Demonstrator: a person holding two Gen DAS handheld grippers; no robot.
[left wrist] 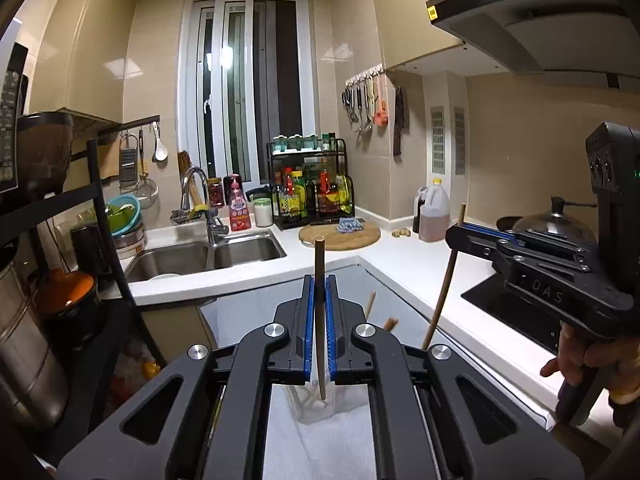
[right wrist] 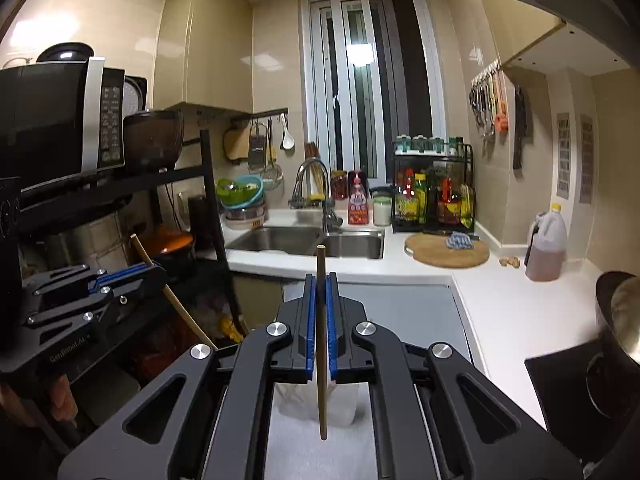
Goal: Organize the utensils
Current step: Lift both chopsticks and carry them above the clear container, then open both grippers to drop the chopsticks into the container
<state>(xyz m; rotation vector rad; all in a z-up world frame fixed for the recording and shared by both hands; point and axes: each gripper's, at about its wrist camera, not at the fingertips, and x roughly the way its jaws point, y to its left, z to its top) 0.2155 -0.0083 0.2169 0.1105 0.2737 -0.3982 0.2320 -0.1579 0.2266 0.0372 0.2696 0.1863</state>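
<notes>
My left gripper (left wrist: pixel 320 280) is shut on a brown wooden chopstick (left wrist: pixel 319 256) that stands upright between its blue pads. The chopstick's lower end hangs over a clear plastic container (left wrist: pixel 316 404) on a white cloth. My right gripper (right wrist: pixel 320 280) is shut on a second chopstick (right wrist: pixel 321 264), also upright, above the same clear container (right wrist: pixel 340 404). The right gripper with its chopstick shows at the right of the left wrist view (left wrist: pixel 460 236). The left gripper shows at the left of the right wrist view (right wrist: pixel 156 270). Other chopstick ends (left wrist: pixel 370 304) stick up behind the left gripper.
A white L-shaped counter (left wrist: pixel 404 264) holds a double sink (left wrist: pixel 208 256), a round wooden board (left wrist: pixel 340 234), a condiment rack (left wrist: pixel 312 196), an oil jug (left wrist: pixel 434 216) and a stove with a lidded pan (left wrist: pixel 552 228). A black shelf with a microwave (right wrist: pixel 60 120) stands at left.
</notes>
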